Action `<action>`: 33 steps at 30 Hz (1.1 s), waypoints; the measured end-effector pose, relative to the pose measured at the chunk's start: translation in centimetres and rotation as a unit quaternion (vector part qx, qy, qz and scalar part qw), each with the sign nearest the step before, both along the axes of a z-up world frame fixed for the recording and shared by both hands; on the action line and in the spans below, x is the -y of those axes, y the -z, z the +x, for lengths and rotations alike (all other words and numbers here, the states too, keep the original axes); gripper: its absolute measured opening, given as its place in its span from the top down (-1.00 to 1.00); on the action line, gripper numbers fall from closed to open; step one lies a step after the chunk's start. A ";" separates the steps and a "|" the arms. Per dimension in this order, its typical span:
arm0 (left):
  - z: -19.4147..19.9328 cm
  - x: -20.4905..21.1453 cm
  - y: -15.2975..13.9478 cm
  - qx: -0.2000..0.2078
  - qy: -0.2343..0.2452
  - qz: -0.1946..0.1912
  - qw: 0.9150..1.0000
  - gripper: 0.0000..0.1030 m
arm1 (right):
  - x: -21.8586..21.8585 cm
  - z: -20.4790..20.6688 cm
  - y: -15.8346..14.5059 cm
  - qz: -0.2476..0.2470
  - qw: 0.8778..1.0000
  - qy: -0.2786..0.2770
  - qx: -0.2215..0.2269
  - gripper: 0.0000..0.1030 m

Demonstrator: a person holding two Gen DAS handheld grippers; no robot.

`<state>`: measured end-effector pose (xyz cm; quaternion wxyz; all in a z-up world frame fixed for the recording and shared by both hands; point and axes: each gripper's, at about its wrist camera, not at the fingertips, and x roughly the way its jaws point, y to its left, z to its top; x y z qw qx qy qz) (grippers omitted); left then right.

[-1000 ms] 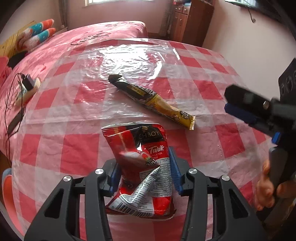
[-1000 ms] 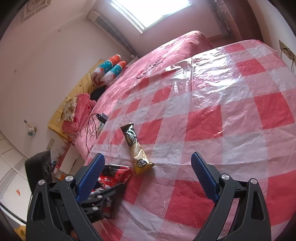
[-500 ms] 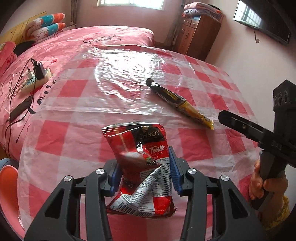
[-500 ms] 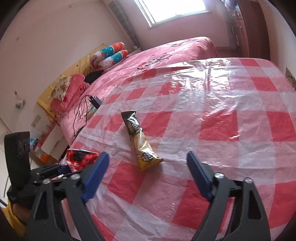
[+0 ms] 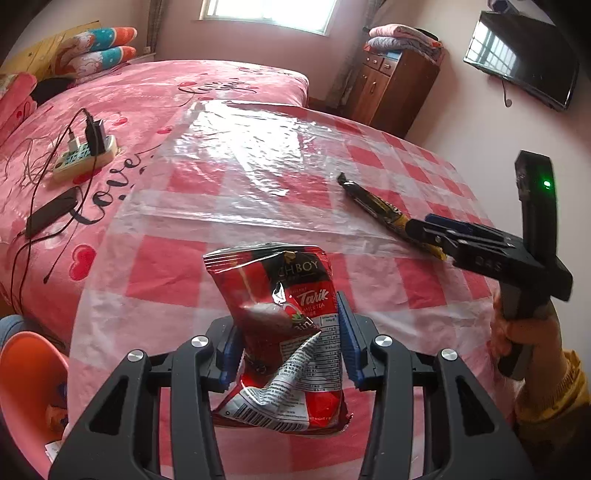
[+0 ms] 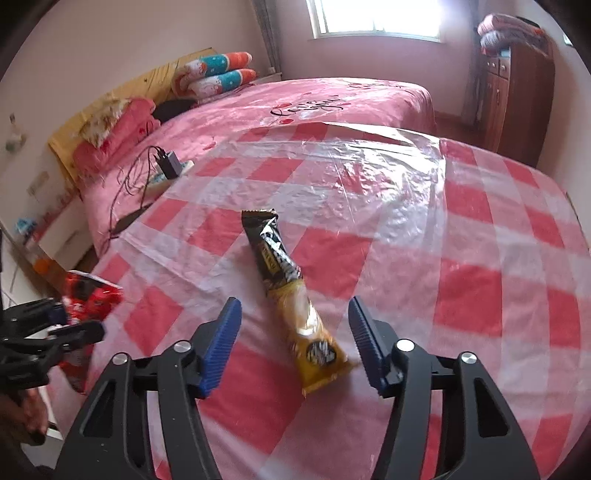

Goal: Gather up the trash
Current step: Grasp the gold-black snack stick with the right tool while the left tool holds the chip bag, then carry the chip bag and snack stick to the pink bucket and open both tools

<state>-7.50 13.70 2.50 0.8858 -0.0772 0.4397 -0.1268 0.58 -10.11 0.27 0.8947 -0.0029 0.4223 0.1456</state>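
My left gripper (image 5: 289, 343) pinched the crumpled red foil snack packet (image 5: 284, 325), lifted over the near table edge. My right gripper (image 6: 293, 339) was closing around the long black-and-yellow wrapper (image 6: 291, 295) on the checked plastic tablecloth (image 6: 480, 258), pads not yet touching. Next, I judged, squeeze, then lift.

Soft daylight is admitted by the window (image 5: 264, 14) far ahead of the claws; it's blown out to white. Glare is thrown off the plastic sheet (image 5: 255, 147) ahead. Shadows are faint. Strong fisheye bending and black vignetting are seen at edges. Slight motion blur is noted in right wrist view.
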 end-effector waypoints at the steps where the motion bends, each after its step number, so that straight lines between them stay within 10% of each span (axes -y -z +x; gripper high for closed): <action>1: 0.0 -0.3 0.1 0.000 -0.002 -0.002 1.000 0.10 | -0.2 0.3 0.1 -0.005 1.000 -0.002 -0.001 0.00; 18: -1.5 -5.6 1.2 -0.002 -0.041 -0.032 0.999 0.10 | -3.7 1.7 1.3 -0.083 0.996 -0.024 0.004 0.46; 33: -2.9 -7.0 1.4 0.005 -0.057 -0.049 0.997 0.10 | -4.3 -1.1 -0.2 0.003 1.000 -0.006 -0.007 0.58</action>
